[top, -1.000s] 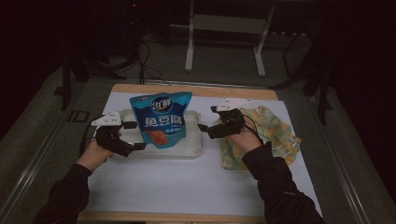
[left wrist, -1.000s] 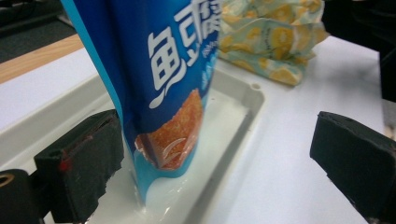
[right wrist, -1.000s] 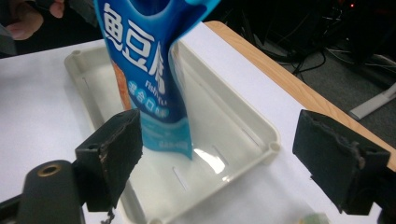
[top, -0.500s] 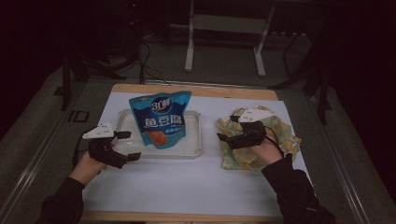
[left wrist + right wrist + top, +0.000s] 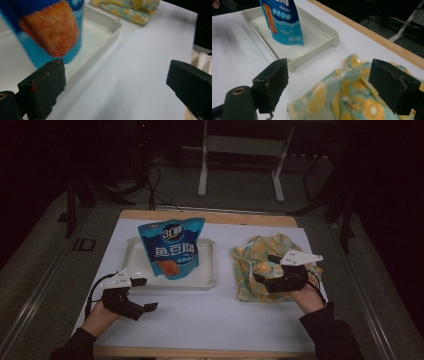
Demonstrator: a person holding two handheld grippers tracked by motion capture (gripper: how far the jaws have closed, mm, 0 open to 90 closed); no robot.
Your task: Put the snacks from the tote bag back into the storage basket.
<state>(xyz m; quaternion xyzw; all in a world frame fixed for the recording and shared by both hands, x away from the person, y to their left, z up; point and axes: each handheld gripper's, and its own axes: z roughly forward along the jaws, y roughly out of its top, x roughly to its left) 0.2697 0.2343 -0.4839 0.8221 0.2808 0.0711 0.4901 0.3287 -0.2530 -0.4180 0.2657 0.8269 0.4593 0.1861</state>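
One glossy blue snack pouch stands upright in your single shallow white plastic tray, a rectangular tray with rounded corners and a raised rim, sitting on the smooth white table sheet. To the tray's right lies one crumpled fabric bag, soft cloth printed with yellow fruit on pale green. Your left gripper sits near the tray's front left corner, its two black, rough-edged jaw pads spread wide with nothing between them. Your right gripper hovers over the fabric bag, jaws likewise spread wide apart and empty; whether they touch the cloth cannot be told. A wooden table edge shows beyond the sheet.
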